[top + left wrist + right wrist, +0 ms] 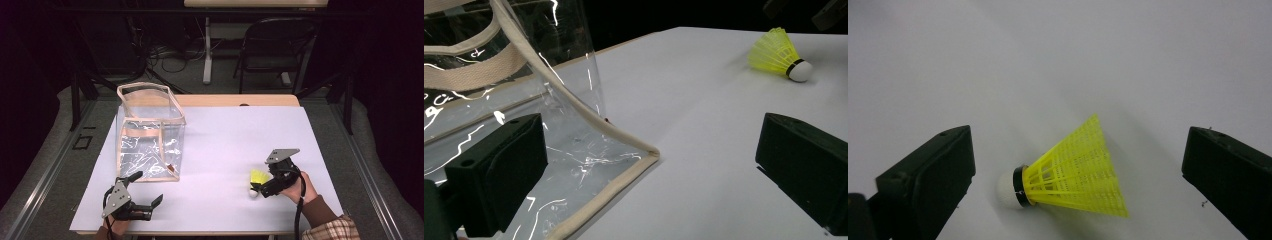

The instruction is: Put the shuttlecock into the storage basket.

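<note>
A yellow shuttlecock (259, 176) with a white cork lies on its side on the white table cover (230, 145), at the front right. My right gripper (260, 186) is open and straddles it. In the right gripper view the shuttlecock (1073, 172) lies between the two spread jaws of the right gripper (1079, 142), touching neither. A clear plastic bag (149, 132) with beige trim and handles stands upright at the left. My left gripper (147, 188) is open just in front of it, holding nothing. From the left gripper (654, 132) I see the bag's corner (644, 155) and the shuttlecock (780, 52) farther off.
A wooden strip of the table (240, 100) shows beyond the cover. Behind the table stand a black folding chair (277, 45) and the white leg of another table (207, 50), with cables on the floor. Metal rails run along both sides.
</note>
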`<state>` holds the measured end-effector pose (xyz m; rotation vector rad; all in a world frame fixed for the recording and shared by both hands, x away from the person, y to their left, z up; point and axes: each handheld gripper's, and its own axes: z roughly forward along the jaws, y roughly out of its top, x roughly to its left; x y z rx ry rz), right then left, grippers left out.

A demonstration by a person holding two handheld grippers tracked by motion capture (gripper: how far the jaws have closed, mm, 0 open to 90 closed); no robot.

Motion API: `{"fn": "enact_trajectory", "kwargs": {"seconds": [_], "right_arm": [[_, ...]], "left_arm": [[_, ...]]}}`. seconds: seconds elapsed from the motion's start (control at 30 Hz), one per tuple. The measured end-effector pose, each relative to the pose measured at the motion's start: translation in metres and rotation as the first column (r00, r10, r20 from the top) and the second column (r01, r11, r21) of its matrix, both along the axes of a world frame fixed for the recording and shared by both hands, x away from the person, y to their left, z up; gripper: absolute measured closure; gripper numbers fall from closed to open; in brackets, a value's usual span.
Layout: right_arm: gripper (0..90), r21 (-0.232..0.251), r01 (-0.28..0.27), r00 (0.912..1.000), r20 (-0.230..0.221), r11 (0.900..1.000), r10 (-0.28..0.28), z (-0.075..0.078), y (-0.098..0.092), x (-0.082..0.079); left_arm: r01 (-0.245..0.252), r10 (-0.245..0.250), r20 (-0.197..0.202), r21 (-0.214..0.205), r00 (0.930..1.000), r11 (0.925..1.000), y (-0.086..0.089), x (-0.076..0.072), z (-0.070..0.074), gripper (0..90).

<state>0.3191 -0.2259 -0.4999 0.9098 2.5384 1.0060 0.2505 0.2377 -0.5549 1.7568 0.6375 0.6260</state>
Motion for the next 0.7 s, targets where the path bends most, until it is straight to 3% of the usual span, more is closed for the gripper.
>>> {"fn": "enact_trajectory", "kwargs": {"seconds": [0.2, 0.7], "right_arm": [[12.1, -0.036, -0.006, 0.9998, -0.019, 0.9993, 0.005, -0.003, 0.004, 0.005], [39.4, -0.045, -0.003, 0.9956, -0.093, 0.9990, -0.001, -0.011, 0.005, 0.015]], "left_arm": [[0.001, -0.001, -0.001, -0.001, 1.0000, 1.0000, 0.000, 0.000, 0.000, 0.1], [0.001, -0.001, 0.000, -0.002, 1.0000, 1.0000, 0.000, 0.000, 0.000, 0.1]]}}
